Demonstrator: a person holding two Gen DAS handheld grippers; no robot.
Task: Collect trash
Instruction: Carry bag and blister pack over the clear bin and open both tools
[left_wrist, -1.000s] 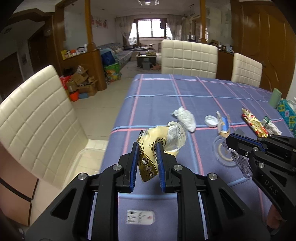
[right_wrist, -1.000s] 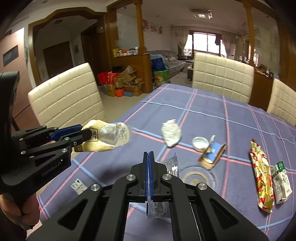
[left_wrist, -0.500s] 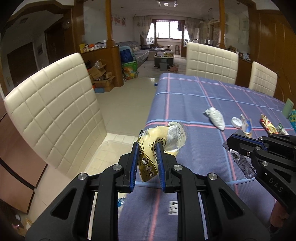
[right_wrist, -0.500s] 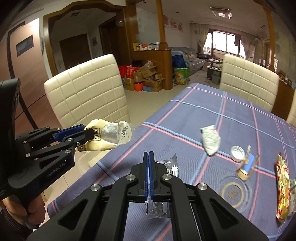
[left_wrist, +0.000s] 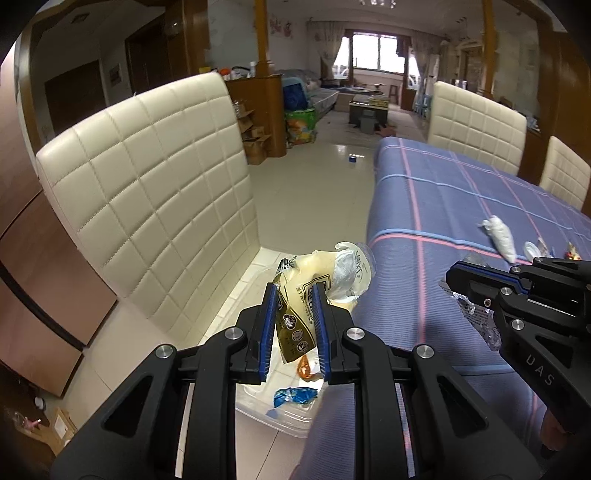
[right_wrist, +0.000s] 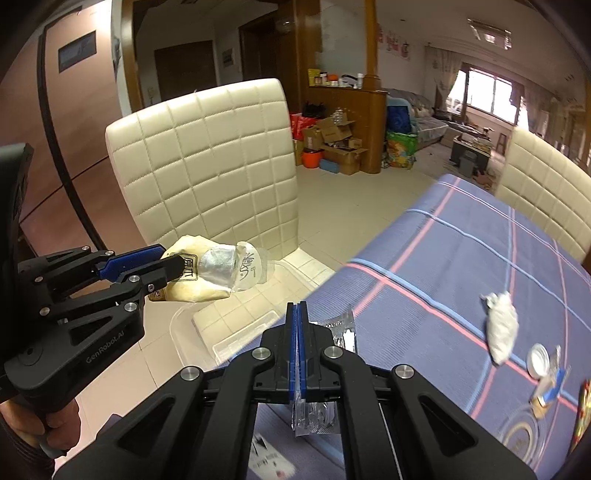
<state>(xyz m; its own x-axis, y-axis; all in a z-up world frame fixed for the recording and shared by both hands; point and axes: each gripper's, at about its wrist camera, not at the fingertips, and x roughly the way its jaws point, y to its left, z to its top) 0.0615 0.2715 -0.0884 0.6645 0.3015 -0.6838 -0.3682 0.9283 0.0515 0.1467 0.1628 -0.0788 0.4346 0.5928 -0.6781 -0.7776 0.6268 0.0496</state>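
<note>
My left gripper (left_wrist: 295, 295) is shut on a crumpled yellow snack bag (left_wrist: 325, 269) and hangs off the table's left edge, above a clear plastic bin (left_wrist: 280, 417) on the floor. The bin holds a blue wrapper (left_wrist: 295, 395) and an orange scrap (left_wrist: 304, 367). My right gripper (right_wrist: 297, 306) is shut on a clear, silvery wrapper (right_wrist: 343, 328) that hangs below its fingers, over the corner of the blue checked table (right_wrist: 424, 314). The right wrist view also shows the left gripper (right_wrist: 166, 264), the bag (right_wrist: 207, 273) and the bin (right_wrist: 184, 332).
A cream quilted chair (left_wrist: 147, 184) stands just left of the bin. On the table lie a crumpled white tissue (right_wrist: 500, 325), a white cap (right_wrist: 537, 365) and a small blue packet (right_wrist: 550, 387). Open tiled floor (left_wrist: 314, 177) stretches beyond.
Both grippers swung left from over the table toward its edge, each keeping its wrapper. The bin on the floor has come into view under the left gripper.
</note>
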